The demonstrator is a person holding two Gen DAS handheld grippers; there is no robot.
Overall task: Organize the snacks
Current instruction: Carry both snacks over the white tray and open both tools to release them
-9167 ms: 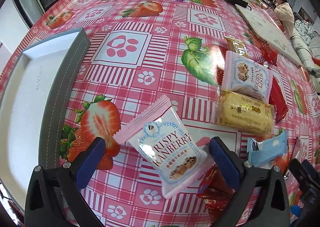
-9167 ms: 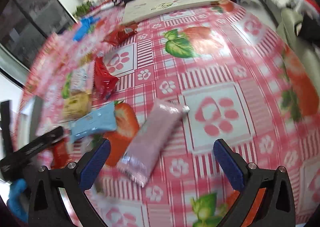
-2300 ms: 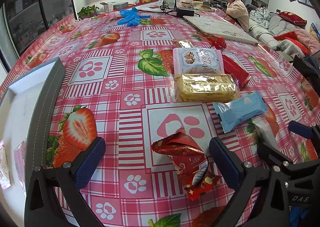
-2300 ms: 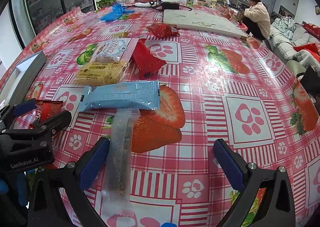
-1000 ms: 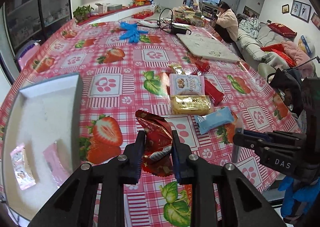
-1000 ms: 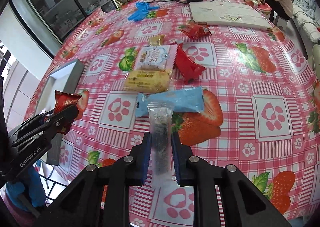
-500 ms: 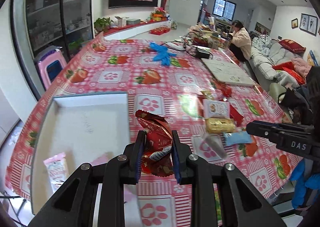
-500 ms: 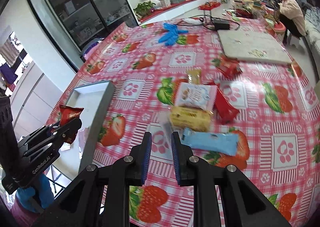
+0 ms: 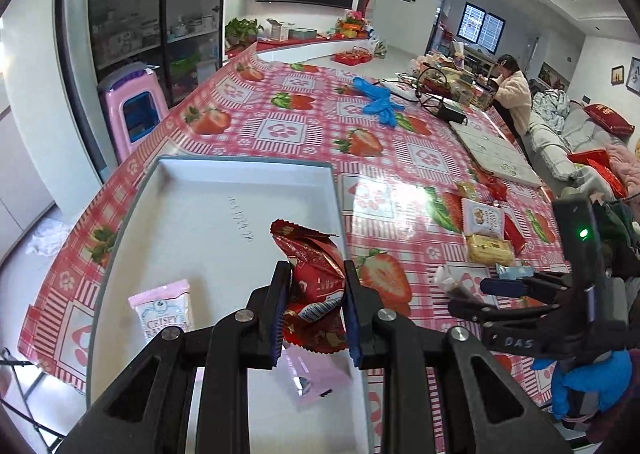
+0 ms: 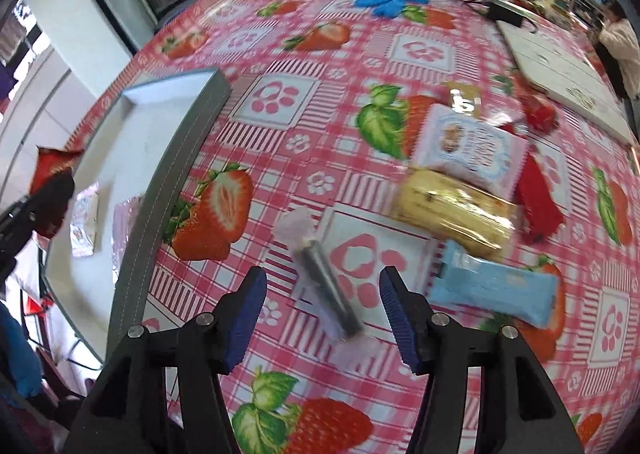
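My left gripper (image 9: 314, 308) is shut on a crinkled red snack packet (image 9: 314, 278) and holds it above the right side of the grey-rimmed white tray (image 9: 224, 214). In the tray lie a pink cranberry crisp packet (image 9: 164, 314) and a plain pink packet (image 9: 316, 376). My right gripper (image 10: 322, 310) is open, its jaws apart. A clear packet with a dark stick (image 10: 326, 286) lies blurred between them; I cannot tell whether it rests on the table or is in mid-air. The tray (image 10: 176, 158) is to its left.
On the strawberry tablecloth lie a yellow biscuit pack (image 10: 452, 210), a blue bar (image 10: 496, 286), a white-and-blue cranberry packet (image 10: 468, 150) and red packets (image 10: 536, 202). Blue gloves (image 9: 378, 100), a white board (image 9: 496, 152) and cables sit farther back. A seated person (image 9: 510, 94) is at the far end.
My left gripper has carried the red packet farther over the tray. My right gripper has opened and let go of the clear packet, and has dropped closer to the table.
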